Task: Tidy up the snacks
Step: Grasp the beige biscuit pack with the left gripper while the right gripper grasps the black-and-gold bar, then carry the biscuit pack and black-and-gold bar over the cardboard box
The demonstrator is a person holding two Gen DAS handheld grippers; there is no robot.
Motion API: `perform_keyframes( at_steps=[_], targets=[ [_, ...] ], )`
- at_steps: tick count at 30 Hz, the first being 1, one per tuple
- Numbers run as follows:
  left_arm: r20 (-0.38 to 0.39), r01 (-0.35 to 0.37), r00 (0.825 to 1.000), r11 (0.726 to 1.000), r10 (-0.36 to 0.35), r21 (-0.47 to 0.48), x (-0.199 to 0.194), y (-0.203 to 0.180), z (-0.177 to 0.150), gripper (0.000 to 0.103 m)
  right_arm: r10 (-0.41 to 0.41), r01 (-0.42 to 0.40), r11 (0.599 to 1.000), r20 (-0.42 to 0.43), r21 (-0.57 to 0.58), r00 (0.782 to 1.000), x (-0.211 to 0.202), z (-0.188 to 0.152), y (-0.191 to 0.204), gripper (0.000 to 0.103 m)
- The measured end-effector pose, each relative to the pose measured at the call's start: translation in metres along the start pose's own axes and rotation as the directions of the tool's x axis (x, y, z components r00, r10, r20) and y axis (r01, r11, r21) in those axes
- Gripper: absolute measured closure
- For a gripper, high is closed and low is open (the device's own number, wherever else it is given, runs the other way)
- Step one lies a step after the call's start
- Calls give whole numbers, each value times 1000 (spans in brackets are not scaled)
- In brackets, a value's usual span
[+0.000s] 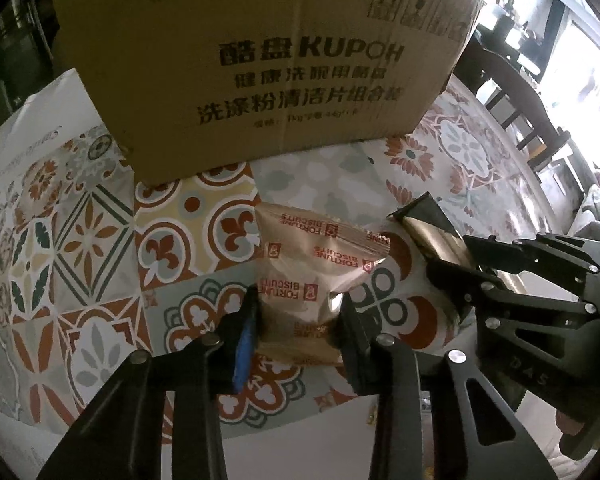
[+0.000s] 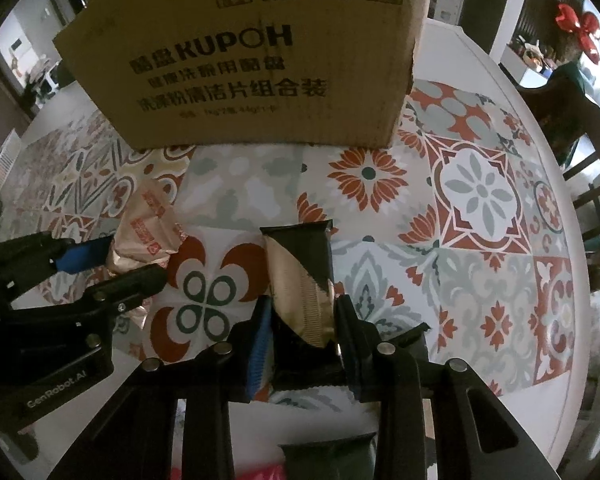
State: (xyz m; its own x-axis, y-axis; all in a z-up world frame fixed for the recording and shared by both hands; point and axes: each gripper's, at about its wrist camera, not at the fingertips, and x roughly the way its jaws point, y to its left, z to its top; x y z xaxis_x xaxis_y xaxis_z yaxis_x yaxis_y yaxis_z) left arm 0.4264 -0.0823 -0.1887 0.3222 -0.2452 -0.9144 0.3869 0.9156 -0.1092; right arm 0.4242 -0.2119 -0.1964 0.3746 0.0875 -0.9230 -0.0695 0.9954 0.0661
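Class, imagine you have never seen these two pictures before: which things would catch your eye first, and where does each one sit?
The big KUPOH cardboard box dominates, standing at the far side of the patterned tablecloth. In front of it, the left tool is shut on a tan Fortune Biscuits packet. Beside it, the right tool is shut on a black-and-gold snack packet.

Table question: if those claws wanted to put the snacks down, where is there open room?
The tablecloth lies bare right of the dark packet, out to the table's edge. Another bare strip runs between the box and both packets. It is bare left of the biscuit packet too. Tightest is between the two claws, left and right.
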Motion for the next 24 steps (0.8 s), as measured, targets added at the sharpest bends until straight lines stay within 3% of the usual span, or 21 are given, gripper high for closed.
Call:
perform_keyframes(
  at_steps=[14, 24],
  targets=[
    [105, -10, 994, 997, 18, -77, -50, -5, -7, 67, 26, -27, 1000, 90, 3, 996, -51, -7, -4, 70],
    [259, -13, 965, 993, 43, -116, -110, -9, -2, 67, 58, -60, 998, 184, 9, 981, -98, -3, 0, 70]
  ],
)
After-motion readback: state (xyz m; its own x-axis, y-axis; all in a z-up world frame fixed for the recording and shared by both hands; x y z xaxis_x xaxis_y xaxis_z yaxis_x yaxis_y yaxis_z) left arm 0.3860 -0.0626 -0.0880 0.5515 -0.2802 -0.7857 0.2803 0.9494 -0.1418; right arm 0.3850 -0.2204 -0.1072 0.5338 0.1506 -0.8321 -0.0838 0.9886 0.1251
